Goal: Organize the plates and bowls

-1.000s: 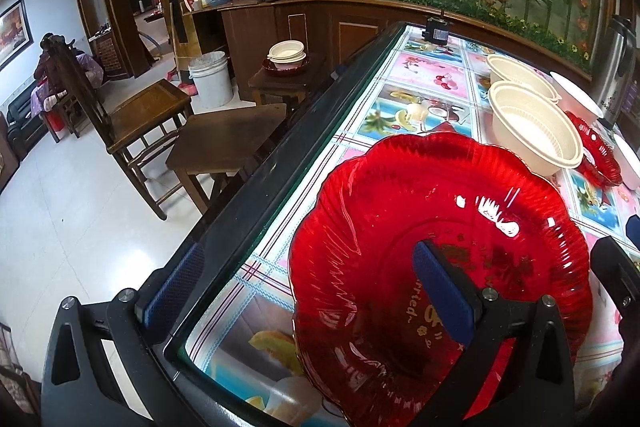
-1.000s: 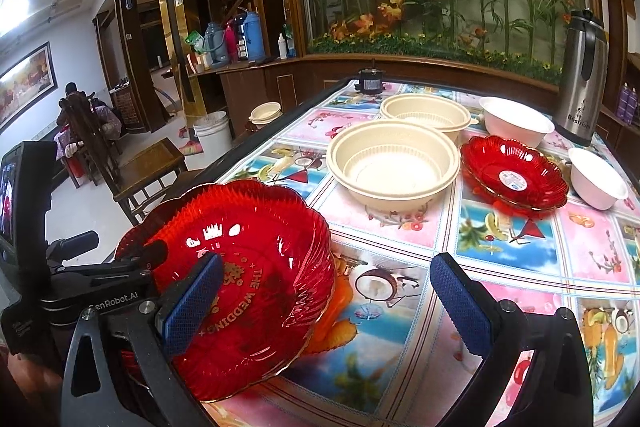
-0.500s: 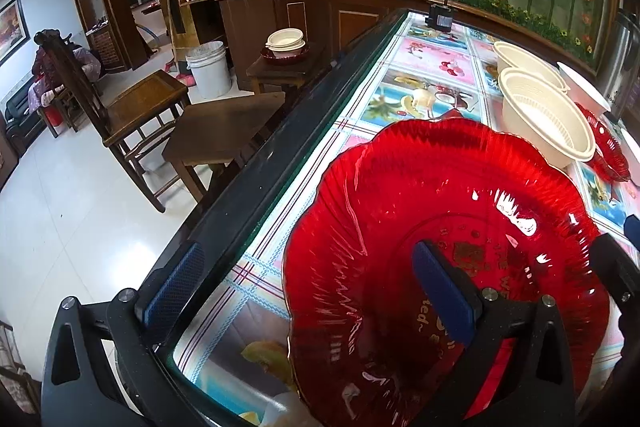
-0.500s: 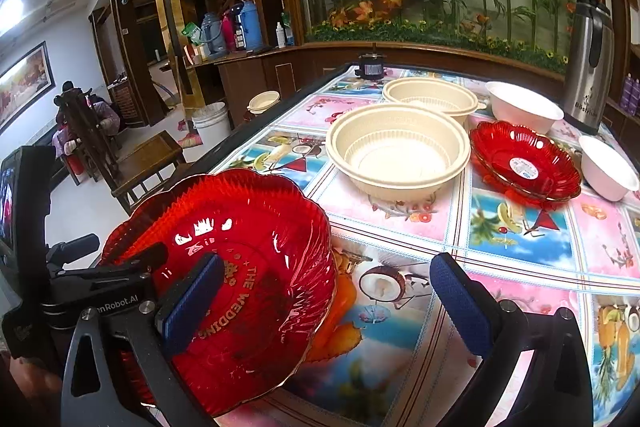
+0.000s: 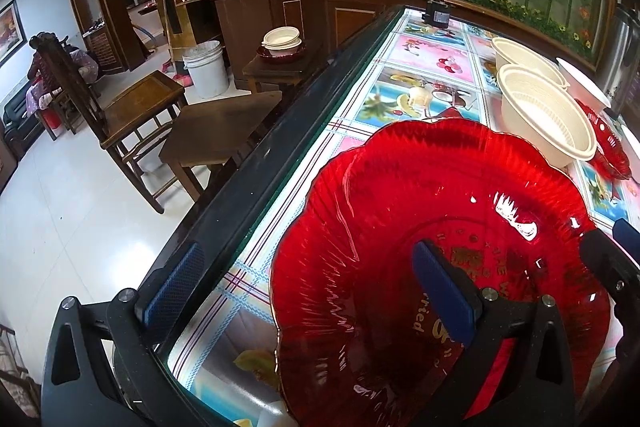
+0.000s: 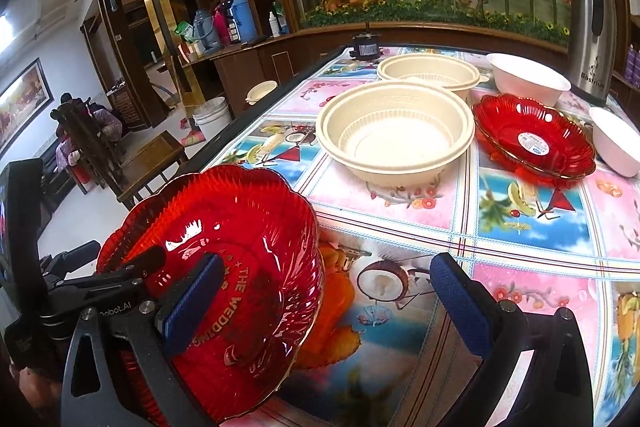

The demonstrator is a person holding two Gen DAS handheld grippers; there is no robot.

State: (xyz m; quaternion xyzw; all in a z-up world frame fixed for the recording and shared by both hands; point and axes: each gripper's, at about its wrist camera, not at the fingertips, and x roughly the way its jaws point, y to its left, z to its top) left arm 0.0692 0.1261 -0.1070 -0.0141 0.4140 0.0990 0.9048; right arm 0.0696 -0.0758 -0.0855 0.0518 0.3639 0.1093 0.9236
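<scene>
1. Near table edge: red scalloped plate (image 5: 400, 227) tilted, lifted off the fruit-print tablecloth (image 6: 532, 223); gold lettering on its centre.
2. Left gripper (image 5: 308, 291): jaws wide apart, right finger over the plate's inside, left finger out past the table's dark rim (image 5: 256, 179). Whether it's actually pinching the plate — can't tell.
3. Right gripper (image 6: 324, 299): spread wide, clamping nothing; its left pad sits in front of the plate.
4. Further back: two cream ribbed bowls (image 6: 394, 135), second red plate (image 6: 534, 137) just right of the nearer one, two white bowls (image 6: 528, 77), steel thermos (image 6: 592, 35).
</scene>
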